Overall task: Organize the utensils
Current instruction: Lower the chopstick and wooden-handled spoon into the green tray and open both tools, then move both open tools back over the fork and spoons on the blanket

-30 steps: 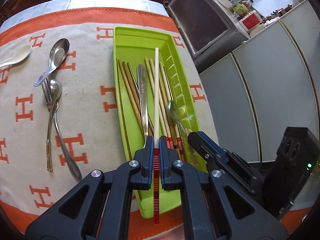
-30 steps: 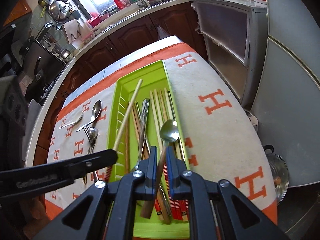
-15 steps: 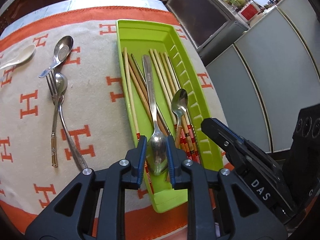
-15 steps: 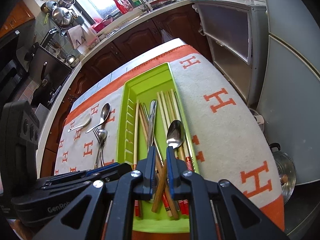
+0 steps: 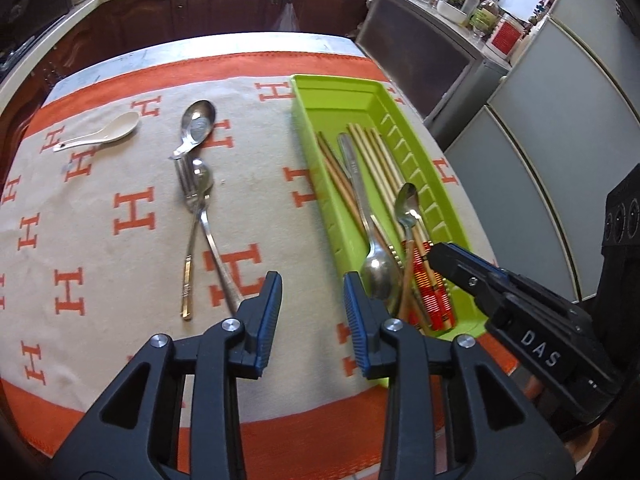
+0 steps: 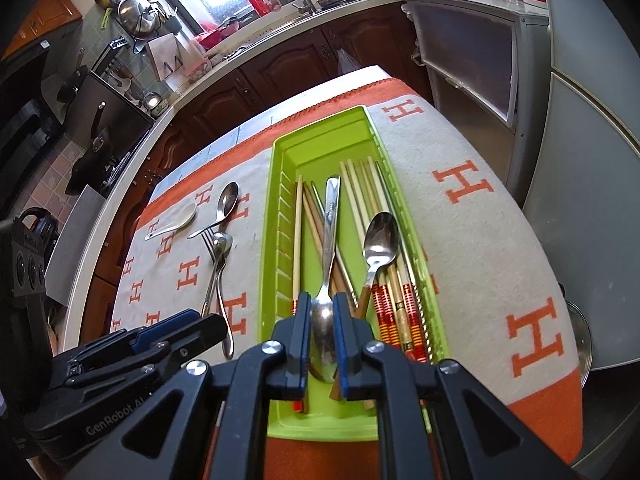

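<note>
While the left hand-held gripper (image 5: 313, 312) hangs wide and empty over the cloth (image 5: 120, 264) just left of the green tray (image 5: 352, 96), the right hand-held gripper (image 6: 321, 332) sits low over the tray's near end, its fingers narrow on either side of the bowl of a long steel spoon (image 6: 329, 232); whether they actually press it I cannot tell. That spoon lies lengthwise in the tray among wooden chopsticks (image 6: 298, 240), with a shorter spoon (image 6: 380, 240) resting on the chopsticks with red-banded ends (image 6: 384, 312) to its right. Out on the orange-and-cream cloth covering the bench, well left of the tray, lie a white soup spoon (image 5: 100, 134), a steel spoon (image 5: 196, 124), and a fork (image 5: 188, 240) crossed by another spoon (image 5: 212, 240). Dark cabinets (image 6: 320, 52) stand beyond the bench.
</note>
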A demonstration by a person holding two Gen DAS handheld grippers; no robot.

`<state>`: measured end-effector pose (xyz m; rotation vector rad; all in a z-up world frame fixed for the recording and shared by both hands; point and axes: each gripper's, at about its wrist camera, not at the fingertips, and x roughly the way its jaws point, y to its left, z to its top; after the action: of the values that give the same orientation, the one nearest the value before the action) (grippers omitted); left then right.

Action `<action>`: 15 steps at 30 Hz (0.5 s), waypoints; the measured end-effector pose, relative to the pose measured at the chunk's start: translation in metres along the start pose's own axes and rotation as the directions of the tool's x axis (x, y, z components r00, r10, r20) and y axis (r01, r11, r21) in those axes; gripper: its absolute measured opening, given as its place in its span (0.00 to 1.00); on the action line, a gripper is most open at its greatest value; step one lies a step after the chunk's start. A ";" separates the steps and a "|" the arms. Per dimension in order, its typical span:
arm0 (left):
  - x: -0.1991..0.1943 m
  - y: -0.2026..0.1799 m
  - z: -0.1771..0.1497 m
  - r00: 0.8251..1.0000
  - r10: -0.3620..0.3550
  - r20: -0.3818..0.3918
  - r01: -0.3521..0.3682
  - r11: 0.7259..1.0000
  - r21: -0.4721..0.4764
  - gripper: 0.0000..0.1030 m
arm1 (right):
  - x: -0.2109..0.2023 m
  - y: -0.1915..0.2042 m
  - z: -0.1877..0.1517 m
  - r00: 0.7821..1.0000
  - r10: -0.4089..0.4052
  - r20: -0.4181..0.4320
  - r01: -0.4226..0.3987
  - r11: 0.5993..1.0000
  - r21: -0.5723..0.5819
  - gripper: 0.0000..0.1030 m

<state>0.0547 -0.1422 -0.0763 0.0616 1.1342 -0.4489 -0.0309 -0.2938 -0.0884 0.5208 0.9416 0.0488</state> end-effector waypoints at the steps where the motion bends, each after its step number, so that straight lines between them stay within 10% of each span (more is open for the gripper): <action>1: -0.002 0.005 -0.002 1.000 0.001 0.007 -0.001 1.000 -0.007 0.28 | 0.000 0.001 -0.001 1.000 0.001 -0.002 -0.001 1.000 -0.003 0.10; 15: -0.030 0.049 -0.016 0.998 0.051 0.048 -0.050 0.998 -0.041 0.35 | 0.006 0.051 -0.014 0.999 0.019 -0.045 -0.023 0.994 -0.111 0.10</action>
<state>0.0491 -0.0838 -0.0654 0.0446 1.0907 -0.3811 -0.0289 -0.2415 -0.0772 0.4277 0.9705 0.1315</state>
